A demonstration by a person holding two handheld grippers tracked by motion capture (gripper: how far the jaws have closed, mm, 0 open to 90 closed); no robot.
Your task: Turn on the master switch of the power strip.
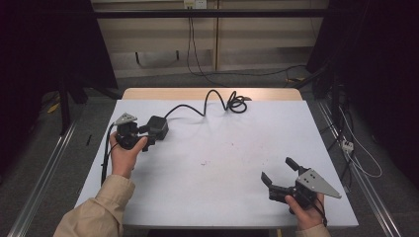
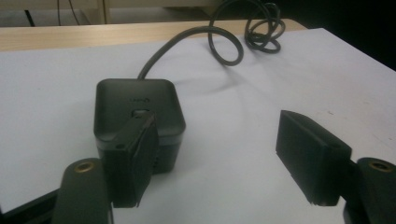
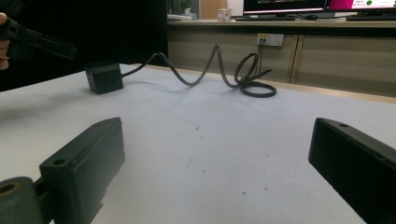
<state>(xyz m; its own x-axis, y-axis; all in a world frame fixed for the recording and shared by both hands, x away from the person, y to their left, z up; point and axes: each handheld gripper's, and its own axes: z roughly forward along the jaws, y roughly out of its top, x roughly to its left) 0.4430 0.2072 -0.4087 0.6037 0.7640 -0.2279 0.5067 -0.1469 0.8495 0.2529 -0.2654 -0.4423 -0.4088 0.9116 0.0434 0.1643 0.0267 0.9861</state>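
Left hand-held gripper (image 1: 148, 133) beside adapter (image 1: 157, 126); white tabletop (image 1: 222, 163), dim room.

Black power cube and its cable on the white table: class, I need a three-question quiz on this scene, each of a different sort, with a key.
1. True or false: the left gripper is shut on the black power cube.
2. Which gripper is nearer the cube? A) left B) right
3. Fill in: the cube's cable ends in a ___ near the table's far edge.

Key: 1 false, its jaws stand open, the cube off to one side; 2 A; 3 coil.
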